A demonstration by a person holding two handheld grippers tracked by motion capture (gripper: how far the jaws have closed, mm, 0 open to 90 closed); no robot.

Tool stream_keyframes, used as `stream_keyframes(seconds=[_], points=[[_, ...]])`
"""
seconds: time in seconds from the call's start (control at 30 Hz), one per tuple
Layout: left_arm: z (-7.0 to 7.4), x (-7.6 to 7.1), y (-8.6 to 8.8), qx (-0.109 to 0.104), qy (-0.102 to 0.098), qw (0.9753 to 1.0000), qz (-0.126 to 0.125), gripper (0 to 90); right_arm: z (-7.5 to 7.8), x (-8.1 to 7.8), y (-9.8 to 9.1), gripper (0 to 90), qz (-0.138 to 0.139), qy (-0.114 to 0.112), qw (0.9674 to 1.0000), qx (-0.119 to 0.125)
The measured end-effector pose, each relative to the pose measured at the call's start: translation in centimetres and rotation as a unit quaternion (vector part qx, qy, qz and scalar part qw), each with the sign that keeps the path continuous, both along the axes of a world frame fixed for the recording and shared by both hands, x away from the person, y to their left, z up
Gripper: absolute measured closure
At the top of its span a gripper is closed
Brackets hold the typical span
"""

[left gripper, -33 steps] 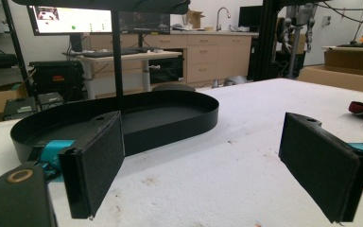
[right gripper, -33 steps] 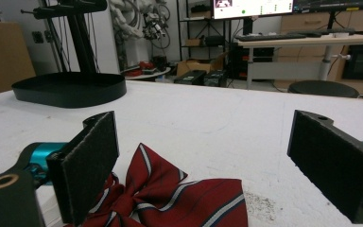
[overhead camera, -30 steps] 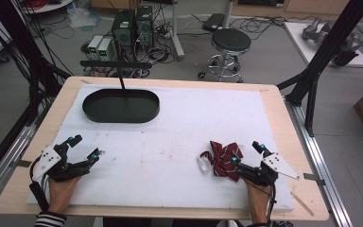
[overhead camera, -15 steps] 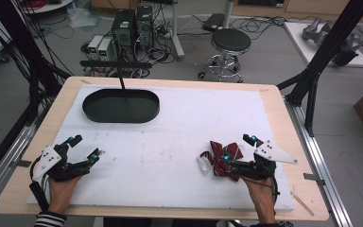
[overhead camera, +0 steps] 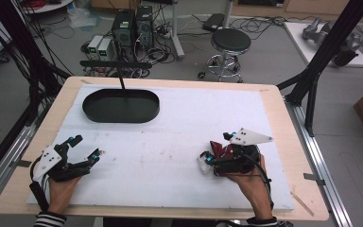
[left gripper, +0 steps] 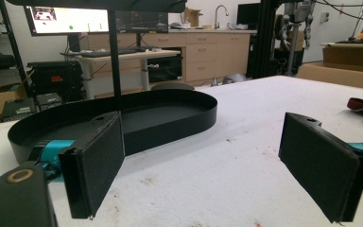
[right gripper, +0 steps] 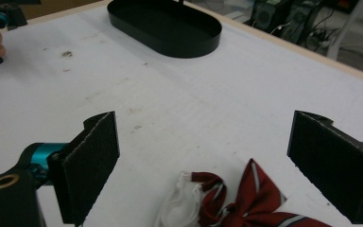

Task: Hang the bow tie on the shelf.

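Since the earlier frame, the right gripper (overhead camera: 207,161) has swung in over the dark red striped fabric bow with its white elastic band (overhead camera: 219,152), turning so its tips now point toward the left of the high view, and its jaws have just been closing a little. They remain wide apart, with the bow low between them in the right gripper view (right gripper: 246,201) but not pressed by either pad. The left gripper (overhead camera: 86,150) sits where it was at the lower left of the high view, jaws spread and holding nothing.

That bow lies on the white foam-covered counter (overhead camera: 179,142) at the lower right of the high view, well apart from the black oval metal tray (overhead camera: 121,105) in the upper left.

From where I stand, the risk is a thin catch. The bow is soft and floppy, and the jaws hover over its near edge rather than its knot, so closing here could pinch only a ribbon tail or the elastic. Lifted that way it would dangle, slip free, or drag across the foam. Coming down too hard could also push the pads into the soft counter and shove the bow aside before they meet.
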State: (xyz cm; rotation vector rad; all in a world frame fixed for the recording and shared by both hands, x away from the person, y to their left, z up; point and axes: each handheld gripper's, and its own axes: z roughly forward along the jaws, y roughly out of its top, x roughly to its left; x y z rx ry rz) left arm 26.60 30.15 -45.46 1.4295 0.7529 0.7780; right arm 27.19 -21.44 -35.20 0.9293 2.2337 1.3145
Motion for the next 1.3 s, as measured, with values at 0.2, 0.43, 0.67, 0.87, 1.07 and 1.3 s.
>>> stream_keyframes(seconds=[0.2, 0.43, 0.67, 0.87, 1.07, 1.3], points=[[0.0, 0.0, 0.0, 0.001, -0.001, 1.0, 0.001, 15.4, -0.3, 0.4, 1.3, 18.9, 0.015, 0.056, 0.998, -0.027], [0.0, 0.0, 0.0, 0.001, -0.001, 1.0, 0.001, 15.4, -1.4, 1.1, 3.0, 24.1, 0.04, 0.1, 0.9907, -0.083], [0.0, -0.1, 0.0, 0.002, -0.002, 1.0, 0.001, 15.4, -2.4, 1.7, 3.8, 31.2, 0.046, 0.14, 0.9829, -0.11], [0.0, 0.0, 0.0, 0.001, -0.001, 1.0, 0.001, 15.5, -3.1, 2.2, 4.6, 35.4, 0.044, 0.164, 0.9754, -0.141], [0.0, 0.0, 0.0, 0.0, -0.001, 1.0, 0.001, 15.4, -3.6, 2.6, 5.0, 38.4, 0.037, 0.184, 0.9699, -0.155], [0.0, 0.0, 0.0, 0.0, -0.001, 1.0, 0.001, 15.4, -4.0, 2.9, 5.3, 44.3, 0.03, 0.199, 0.9653, -0.167]])
